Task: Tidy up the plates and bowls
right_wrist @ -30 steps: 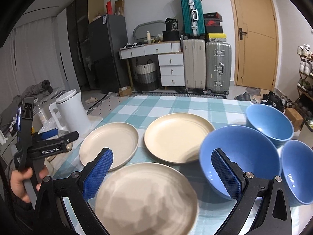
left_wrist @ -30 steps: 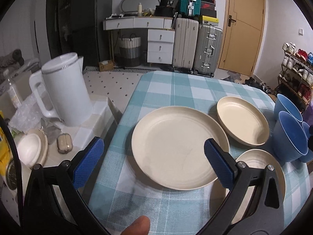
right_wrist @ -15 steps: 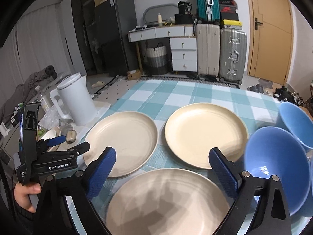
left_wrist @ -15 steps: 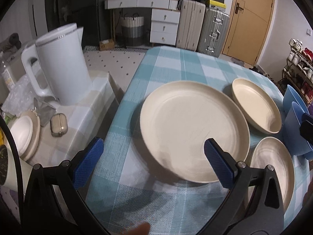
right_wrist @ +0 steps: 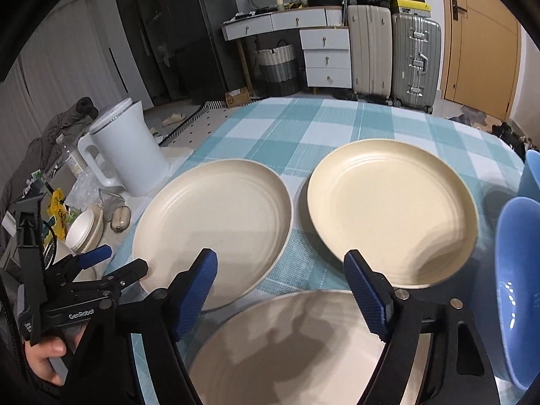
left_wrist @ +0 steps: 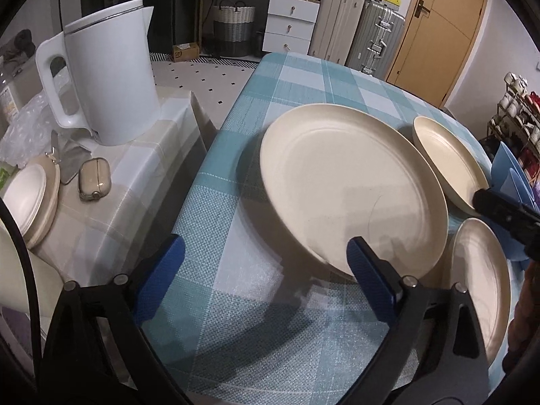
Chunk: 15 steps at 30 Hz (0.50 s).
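Both grippers have dropped closer: left gripper, jaws apart, faces the nearest cream plate rim for pickup; right gripper, open, hovers over another plate.

cream plates, blue bowls, teal-checked tablecloth

plates: 3 cream; bowls: 2 blue; kettle: 1 white

Left wrist view low over table's left edge, right wrist view higher, sharing left plate
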Motion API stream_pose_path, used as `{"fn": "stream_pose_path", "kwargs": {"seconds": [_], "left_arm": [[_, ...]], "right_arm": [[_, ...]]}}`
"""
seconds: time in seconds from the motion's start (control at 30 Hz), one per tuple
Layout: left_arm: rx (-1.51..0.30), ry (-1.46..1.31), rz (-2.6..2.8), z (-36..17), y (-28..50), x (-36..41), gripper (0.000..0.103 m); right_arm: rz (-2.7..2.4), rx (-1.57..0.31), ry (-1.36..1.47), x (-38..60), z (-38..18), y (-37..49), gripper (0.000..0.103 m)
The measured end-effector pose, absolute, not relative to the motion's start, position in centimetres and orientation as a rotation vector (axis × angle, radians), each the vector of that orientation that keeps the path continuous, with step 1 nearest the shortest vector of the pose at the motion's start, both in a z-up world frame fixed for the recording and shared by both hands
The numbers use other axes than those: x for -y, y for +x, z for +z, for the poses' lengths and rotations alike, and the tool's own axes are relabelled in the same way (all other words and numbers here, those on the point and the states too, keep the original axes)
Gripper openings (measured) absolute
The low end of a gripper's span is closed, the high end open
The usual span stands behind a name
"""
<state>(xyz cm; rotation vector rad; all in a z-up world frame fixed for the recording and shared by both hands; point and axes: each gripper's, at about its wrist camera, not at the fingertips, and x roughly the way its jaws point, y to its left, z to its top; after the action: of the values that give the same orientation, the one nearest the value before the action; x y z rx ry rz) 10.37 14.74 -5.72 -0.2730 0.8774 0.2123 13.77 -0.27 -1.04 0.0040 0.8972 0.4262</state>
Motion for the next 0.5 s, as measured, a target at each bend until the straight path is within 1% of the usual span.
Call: {"fn": "stream_pose_path", "kwargs": {"seconds": [0.1, 0.27, 0.3, 0.37, 0.4, 0.43, 0.5], "left_arm": [[-0.875, -0.288, 0.207, -5.9, 10.6, -14.8, 0.088], [-0.880, -0.314, 0.193, -6.3, 10.9, -14.9, 0.078], [-0.876, -0.327, 0.185, -6.4, 10.8, -14.9, 0.076], [-0.872, -0.337, 0.173, -6.4, 10.8, -15.0, 0.074], [-0.871, -0.337, 0.168, -6.4, 10.9, -15.0, 0.071], [-0.871, -0.342, 0.159, -6.4, 10.8, -15.0, 0.070], [-0.869, -0.353, 0.155, -6.4, 10.9, -15.0, 0.066]], "right_arm": [[0.440, -0.927, 0.019, -0.3, -1.9, 14.6, 0.074], [0.447, -0.967, 0.016, -1.3, -3.4, 15.6, 0.059], [0.447, -0.974, 0.019, -1.4, -3.5, 15.8, 0.058], [0.437, -0.986, 0.013, -1.7, -4.0, 16.2, 0.050], [0.435, -0.992, 0.009, -1.8, -4.2, 16.3, 0.048], [0.433, -0.997, 0.007, -2.0, -4.4, 16.4, 0.044], [0.434, -1.003, 0.009, -2.1, -4.6, 16.6, 0.040]]}}
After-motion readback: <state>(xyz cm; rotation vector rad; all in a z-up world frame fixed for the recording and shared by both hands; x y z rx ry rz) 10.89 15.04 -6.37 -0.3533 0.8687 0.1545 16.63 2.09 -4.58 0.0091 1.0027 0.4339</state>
